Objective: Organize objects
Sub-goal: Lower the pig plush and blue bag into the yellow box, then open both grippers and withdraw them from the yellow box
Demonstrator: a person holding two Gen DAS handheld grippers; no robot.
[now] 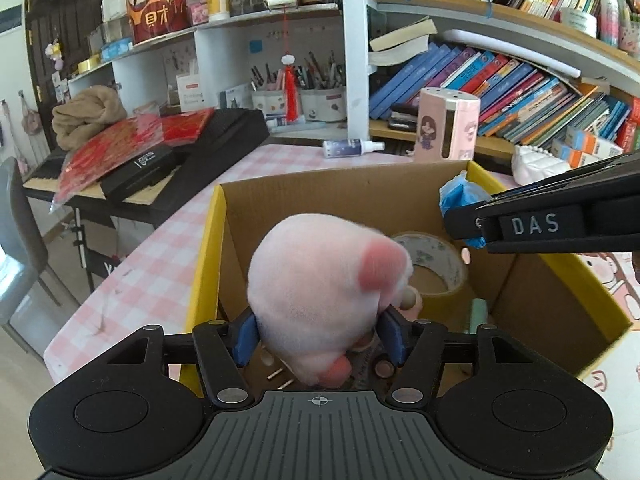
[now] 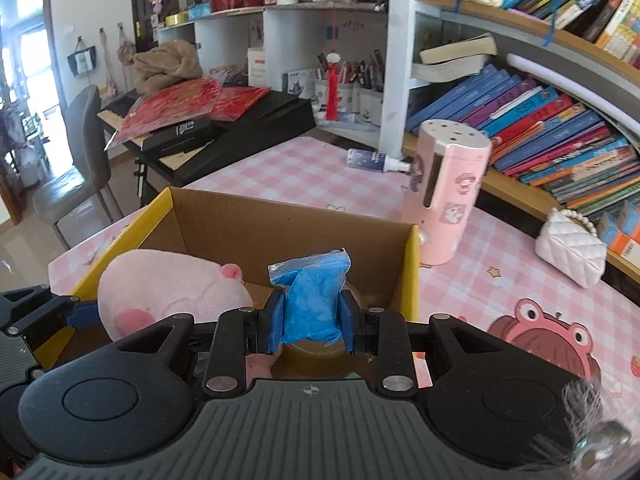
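Note:
A cardboard box [image 1: 212, 248] with yellow outer walls stands open on the pink checked table. A pink plush toy [image 1: 320, 304] hangs over the box between the blue pads of my left gripper [image 1: 319, 336]. The plush looks blurred while the fingers are sharp, and the pads stand beside it without squeezing it. My right gripper [image 2: 312, 322] is shut on a small zip bag of blue material [image 2: 312, 300], held over the box's [image 2: 412, 272] near right part. In the left wrist view it reaches in from the right. A tape roll [image 1: 436, 268] and small items lie on the box floor.
A pink cylindrical holder [image 2: 448, 192] and a spray bottle [image 2: 376, 160] stand behind the box. A white quilted purse [image 2: 572, 248] lies to the right by the bookshelf. Left of the table are a black keyboard [image 1: 192, 152] under red papers and a grey chair [image 2: 80, 168].

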